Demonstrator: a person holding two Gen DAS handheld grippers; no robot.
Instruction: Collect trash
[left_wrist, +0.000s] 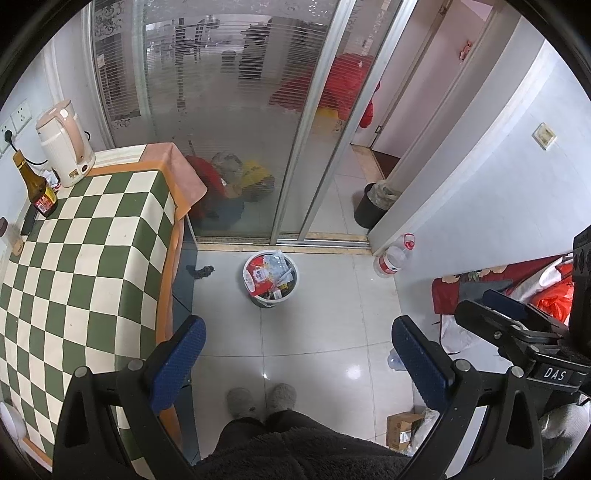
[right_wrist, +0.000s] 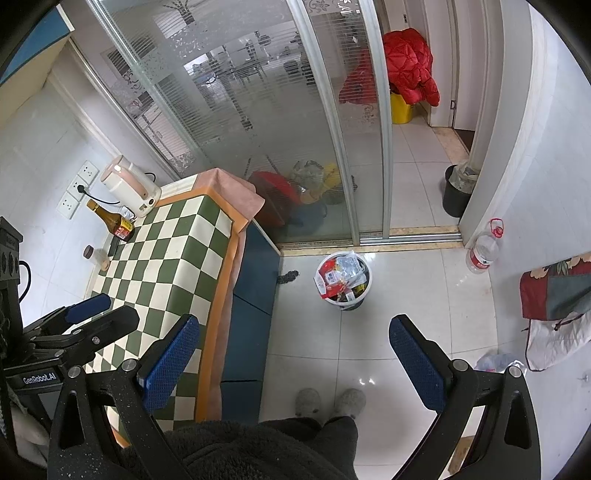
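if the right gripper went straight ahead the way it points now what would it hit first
Probably the full white trash bucket on the floor. The open right gripper points about that way, with only bare tile between. Depth is unclear, so it might meet the floor just short of it.

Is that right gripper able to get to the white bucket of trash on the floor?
Probably yes. The right gripper is open and empty, and only bare tile lies between it and the white bucket. It would have to come down and forward.

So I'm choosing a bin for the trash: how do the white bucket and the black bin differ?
The white bucket stands out on the open floor, heaped with wrappers; the black bin is tucked behind the wall corner past the door track, with a liner showing grey contents. The bucket is nearer the feet. Both stand upright on tile.
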